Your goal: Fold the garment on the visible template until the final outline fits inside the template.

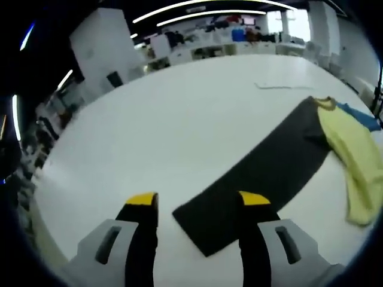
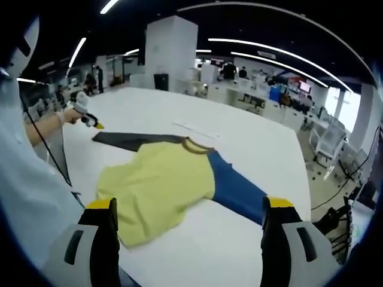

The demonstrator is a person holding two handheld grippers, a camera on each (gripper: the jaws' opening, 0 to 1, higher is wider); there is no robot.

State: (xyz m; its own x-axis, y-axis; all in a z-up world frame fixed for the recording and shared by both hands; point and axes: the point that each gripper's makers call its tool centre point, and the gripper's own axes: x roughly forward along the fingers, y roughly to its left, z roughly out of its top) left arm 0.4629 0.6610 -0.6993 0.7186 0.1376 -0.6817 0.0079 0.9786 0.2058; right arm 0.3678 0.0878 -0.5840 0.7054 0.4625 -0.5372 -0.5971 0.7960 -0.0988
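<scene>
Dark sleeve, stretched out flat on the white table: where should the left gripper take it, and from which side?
Probably at the cuff end of the dark sleeve, the squared edge lying between the open left gripper fingertips. It lies flat and straight toward the yellow body, so coming in low along its length from the cuff, pinching a corner, would let it be folded inward.

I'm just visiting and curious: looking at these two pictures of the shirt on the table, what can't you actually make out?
- Template: a faint thin outline in the left gripper view, too faint to identify.
- Blue sleeve: its cuff is hidden behind the right gripper jaw in the right gripper view.
- Dark sleeve: its near end is partly covered by the left gripper jaw in the left gripper view.
- Yellow body: cut off by that view's edge.
</scene>
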